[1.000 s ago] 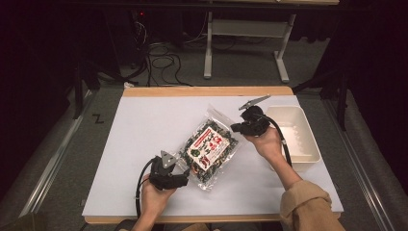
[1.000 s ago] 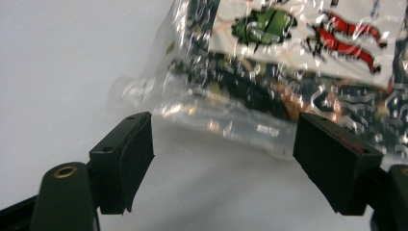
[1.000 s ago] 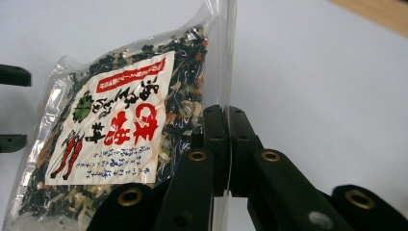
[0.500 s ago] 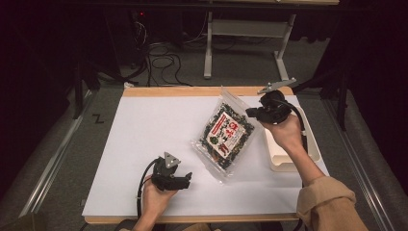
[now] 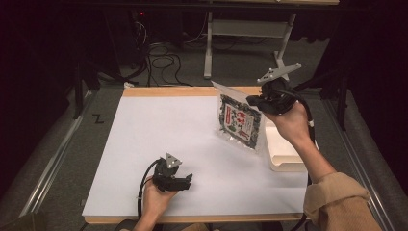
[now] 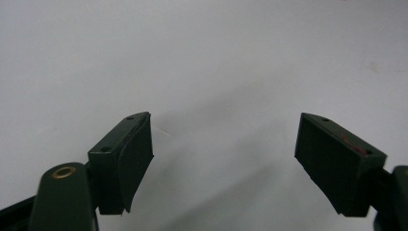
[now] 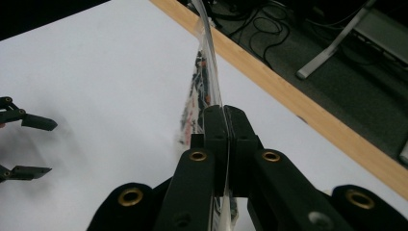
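Note:
A clear plastic packet (image 5: 239,121) with dark contents and a red-and-white label hangs in the air at the table's right side. My right gripper (image 5: 256,100) is shut on its upper edge. In the right gripper view the packet (image 7: 206,77) runs edge-on away from my right gripper (image 7: 224,124), pinched between the two pads. My left gripper (image 5: 188,181) rests low near the table's front edge with its jaws wide apart. Its own view has only bare white table (image 6: 202,62) between the left gripper (image 6: 262,144) pads.
A white tray (image 5: 284,154) sits at the table's right edge, just below and behind the hanging packet. The white table top (image 5: 159,125) has a wooden rim (image 5: 168,91) at the back. Cables and a metal stand (image 5: 211,43) lie on the floor beyond.
My right gripper has lifted the packet off the table, up and toward the back right, above the tray. The left gripper has stayed where it was.

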Tool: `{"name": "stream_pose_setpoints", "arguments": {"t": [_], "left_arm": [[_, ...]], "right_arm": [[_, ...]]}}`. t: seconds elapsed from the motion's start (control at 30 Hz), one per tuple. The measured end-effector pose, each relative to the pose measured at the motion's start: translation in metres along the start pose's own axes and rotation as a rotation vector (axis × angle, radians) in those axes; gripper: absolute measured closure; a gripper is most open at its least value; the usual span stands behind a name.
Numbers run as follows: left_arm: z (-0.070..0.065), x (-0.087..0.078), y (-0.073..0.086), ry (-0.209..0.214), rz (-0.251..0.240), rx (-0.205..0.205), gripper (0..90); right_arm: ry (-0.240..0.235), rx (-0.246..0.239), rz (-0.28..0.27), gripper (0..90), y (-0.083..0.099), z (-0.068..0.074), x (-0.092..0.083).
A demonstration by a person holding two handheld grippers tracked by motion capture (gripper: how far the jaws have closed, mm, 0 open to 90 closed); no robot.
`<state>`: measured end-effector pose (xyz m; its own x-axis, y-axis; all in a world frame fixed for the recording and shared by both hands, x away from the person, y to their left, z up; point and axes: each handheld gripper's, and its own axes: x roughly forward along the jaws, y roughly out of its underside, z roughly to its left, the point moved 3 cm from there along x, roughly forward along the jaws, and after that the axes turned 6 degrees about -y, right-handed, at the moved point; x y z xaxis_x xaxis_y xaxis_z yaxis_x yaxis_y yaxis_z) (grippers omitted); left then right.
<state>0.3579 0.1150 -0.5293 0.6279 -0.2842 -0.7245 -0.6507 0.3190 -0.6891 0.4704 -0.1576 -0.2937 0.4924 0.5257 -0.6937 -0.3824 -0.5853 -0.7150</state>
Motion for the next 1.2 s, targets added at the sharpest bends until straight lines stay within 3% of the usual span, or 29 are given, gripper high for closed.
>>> {"name": "stream_pose_setpoints", "arguments": {"t": [0.27, 0.5, 0.87, 1.2], "left_arm": [[-0.001, 0.001, 0.0, -0.006, 0.004, 0.005, 21.6], [-0.002, 0.001, 0.001, -0.002, 0.008, 0.007, 21.4], [-0.002, 0.002, 0.001, -0.004, 0.011, 0.01, 21.4], [-0.004, 0.003, 0.002, 0.004, 0.009, -0.007, 21.3]], "right_arm": [[0.058, 0.014, -0.043, 90.0, -0.009, -0.012, -0.03], [0.073, 0.039, -0.092, 90.0, -0.006, -0.022, -0.055], [0.156, 0.107, -0.115, 90.0, 0.014, -0.051, -0.085], [0.21, 0.169, -0.13, 90.0, 0.034, -0.075, -0.1]]}}
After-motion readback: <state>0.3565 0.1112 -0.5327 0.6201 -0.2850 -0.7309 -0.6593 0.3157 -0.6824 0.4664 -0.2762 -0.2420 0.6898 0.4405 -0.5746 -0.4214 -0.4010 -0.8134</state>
